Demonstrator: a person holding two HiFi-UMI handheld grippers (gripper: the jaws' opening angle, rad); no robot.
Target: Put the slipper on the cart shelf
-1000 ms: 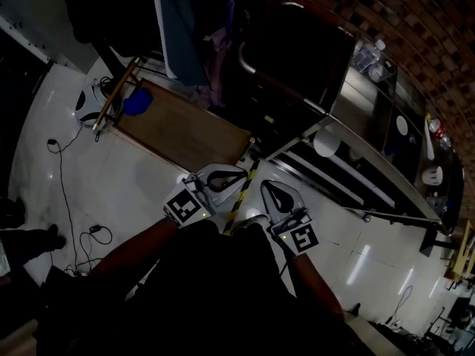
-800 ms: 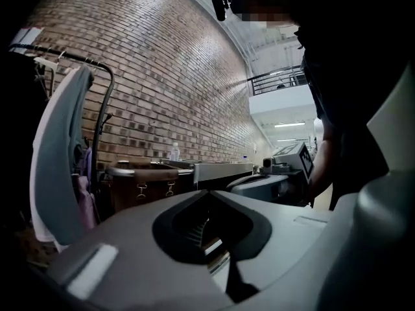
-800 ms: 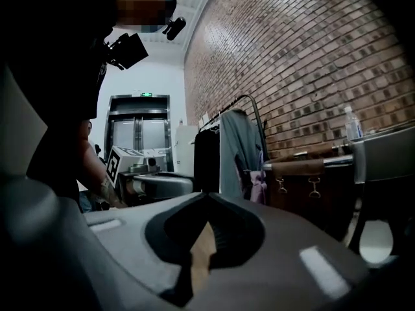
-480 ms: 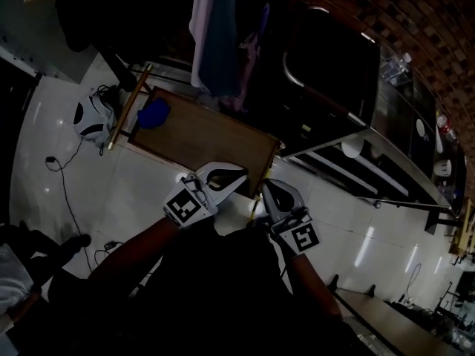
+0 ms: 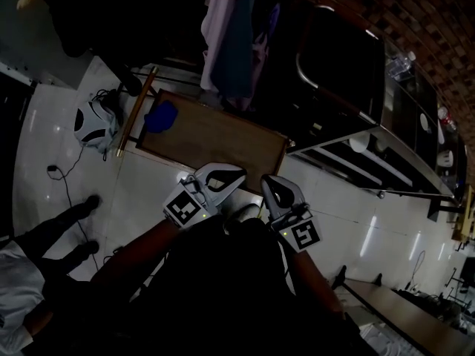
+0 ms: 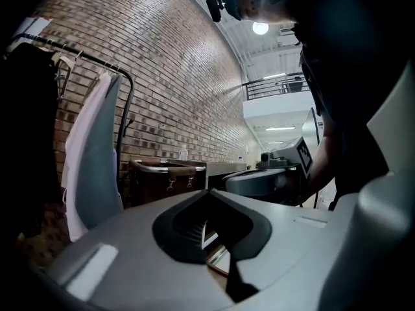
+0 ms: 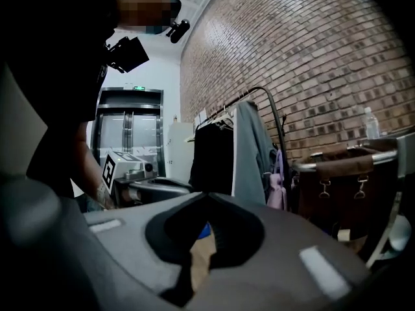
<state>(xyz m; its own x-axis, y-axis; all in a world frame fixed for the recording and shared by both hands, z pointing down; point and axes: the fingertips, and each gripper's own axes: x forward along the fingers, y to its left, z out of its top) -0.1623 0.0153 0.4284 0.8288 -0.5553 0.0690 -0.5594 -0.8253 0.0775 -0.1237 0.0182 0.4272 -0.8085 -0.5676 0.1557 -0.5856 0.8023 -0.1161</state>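
Observation:
A blue slipper lies at the left end of a brown flat platform low on the white floor. My left gripper and right gripper are side by side just short of the platform's near edge, well to the right of the slipper. Both are shut with nothing between the jaws. In the right gripper view a bit of the blue slipper and the brown platform show through the gap behind the shut gripper. In the left gripper view the gripper is shut too.
A clothes rack with hanging garments stands behind the platform. A dark cart with a handle bar is at the right, with metal rails beyond. A white and black object, a wooden pole and cables lie left. A person's legs stand lower left.
The view has swung, so the platform and slipper now sit nearer the middle and closer to the grippers. A person's legs have stepped in at lower left. Both grippers stay shut.

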